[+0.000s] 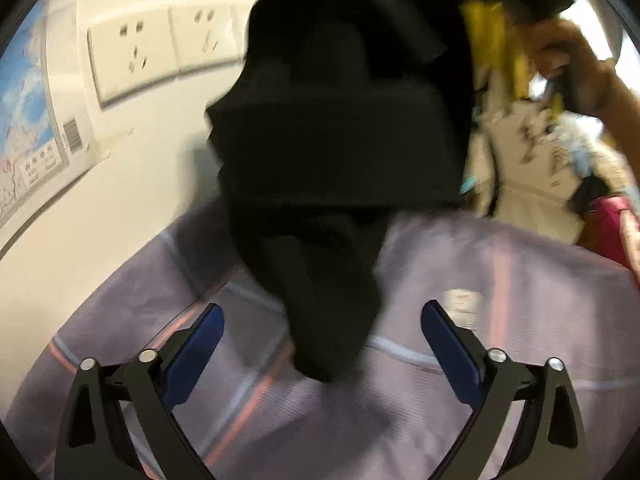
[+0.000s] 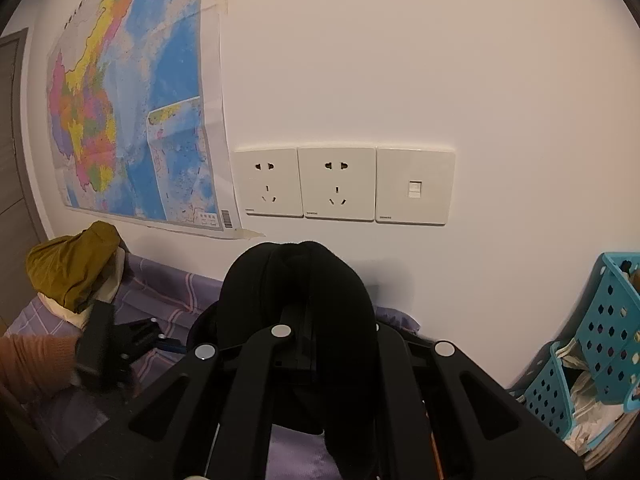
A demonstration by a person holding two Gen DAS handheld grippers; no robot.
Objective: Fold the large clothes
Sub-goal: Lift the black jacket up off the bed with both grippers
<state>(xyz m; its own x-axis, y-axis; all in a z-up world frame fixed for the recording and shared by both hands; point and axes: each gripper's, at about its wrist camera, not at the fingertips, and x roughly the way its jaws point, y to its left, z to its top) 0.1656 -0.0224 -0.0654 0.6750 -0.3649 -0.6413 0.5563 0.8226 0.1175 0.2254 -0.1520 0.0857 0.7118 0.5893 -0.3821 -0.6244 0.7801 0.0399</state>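
Between my left fingers (image 1: 322, 344): lower tip of black garment (image 1: 336, 152), hanging free, untouched; jaws spread wide. Right fingers (image 2: 298, 344): clenched on the same garment's bunched top, held up before the wall sockets (image 2: 340, 182). Beneath: lilac checked sheet (image 1: 500, 292). Step, I judge: lifting the piece for spreading. Next: my left needs to pinch a hem or corner.

Home bedroom: checked bedsheet (image 1: 500, 280), wall map (image 2: 132, 92)
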